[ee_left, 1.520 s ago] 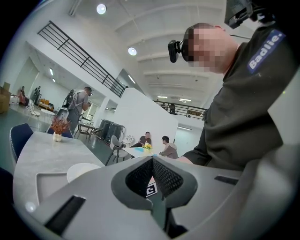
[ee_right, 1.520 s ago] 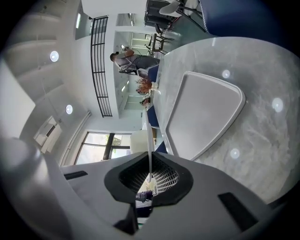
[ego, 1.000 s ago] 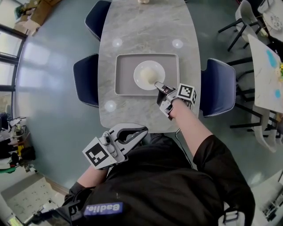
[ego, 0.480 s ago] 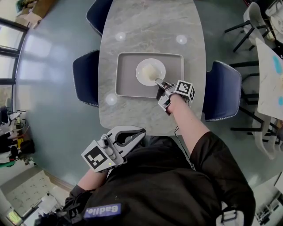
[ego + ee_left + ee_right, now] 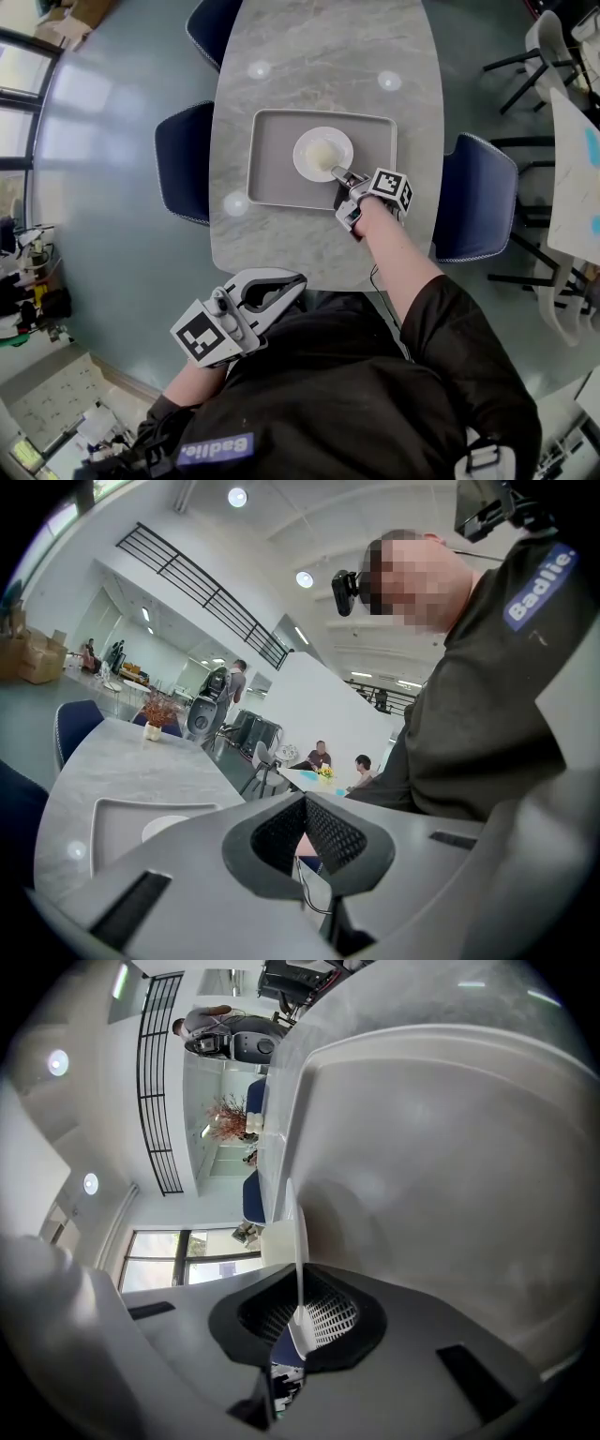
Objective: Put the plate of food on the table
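Observation:
A white plate (image 5: 306, 161) with pale food (image 5: 322, 151) on it sits inside a grey tray (image 5: 272, 159) on the marble table (image 5: 319, 56). My right gripper (image 5: 339, 175) reaches in from the near right and is shut on the plate's near rim. The right gripper view shows that thin rim (image 5: 298, 1241) edge-on between the mesh pads, with the tray (image 5: 450, 1147) beyond. My left gripper (image 5: 298, 279) hangs off the table's near edge by the person's body, shut on nothing. In its own view the tips (image 5: 305, 803) meet, and the tray (image 5: 103, 817) and plate (image 5: 164, 825) lie far left.
Dark blue chairs stand at the table's left (image 5: 183, 159), right (image 5: 483, 197) and far left (image 5: 211, 28). A second table (image 5: 577, 169) with chairs is at the right edge. A small vase of flowers (image 5: 153, 726) stands at the table's far end.
The right gripper keeps its hold on the plate rim, and the plate stays about where it was in the tray. The left gripper has sunk slightly toward the body.

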A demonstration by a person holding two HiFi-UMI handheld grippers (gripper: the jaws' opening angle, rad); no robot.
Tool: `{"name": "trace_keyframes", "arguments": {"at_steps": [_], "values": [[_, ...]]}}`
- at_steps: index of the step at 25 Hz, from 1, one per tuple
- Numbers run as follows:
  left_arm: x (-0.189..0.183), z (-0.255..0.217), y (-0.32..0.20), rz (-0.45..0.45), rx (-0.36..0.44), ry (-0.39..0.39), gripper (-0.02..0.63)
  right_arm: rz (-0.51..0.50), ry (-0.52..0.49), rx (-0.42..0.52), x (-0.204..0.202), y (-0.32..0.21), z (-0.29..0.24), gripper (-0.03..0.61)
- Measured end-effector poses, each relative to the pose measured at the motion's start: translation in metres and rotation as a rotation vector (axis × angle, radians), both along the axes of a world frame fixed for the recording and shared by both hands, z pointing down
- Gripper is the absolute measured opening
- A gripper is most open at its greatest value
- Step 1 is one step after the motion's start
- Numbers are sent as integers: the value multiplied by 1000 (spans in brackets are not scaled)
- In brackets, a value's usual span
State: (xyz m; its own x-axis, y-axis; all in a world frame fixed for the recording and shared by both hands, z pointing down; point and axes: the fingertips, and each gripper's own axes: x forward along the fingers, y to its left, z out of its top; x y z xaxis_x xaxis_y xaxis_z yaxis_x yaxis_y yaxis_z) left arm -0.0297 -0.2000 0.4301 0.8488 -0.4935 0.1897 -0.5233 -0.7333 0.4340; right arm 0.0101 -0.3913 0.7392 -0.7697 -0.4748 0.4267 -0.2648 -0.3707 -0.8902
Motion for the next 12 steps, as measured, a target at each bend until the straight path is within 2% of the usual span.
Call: {"name": "trace_keyframes", "arguments": {"at_steps": [8, 12], "values": [[-6, 5, -5, -24, -10, 4, 5, -26, 31, -4, -1, -3, 10, 21], [-7, 6, -5, -36, -6, 17, 5, -72, 29, -8, -3, -1, 14, 23]]}}
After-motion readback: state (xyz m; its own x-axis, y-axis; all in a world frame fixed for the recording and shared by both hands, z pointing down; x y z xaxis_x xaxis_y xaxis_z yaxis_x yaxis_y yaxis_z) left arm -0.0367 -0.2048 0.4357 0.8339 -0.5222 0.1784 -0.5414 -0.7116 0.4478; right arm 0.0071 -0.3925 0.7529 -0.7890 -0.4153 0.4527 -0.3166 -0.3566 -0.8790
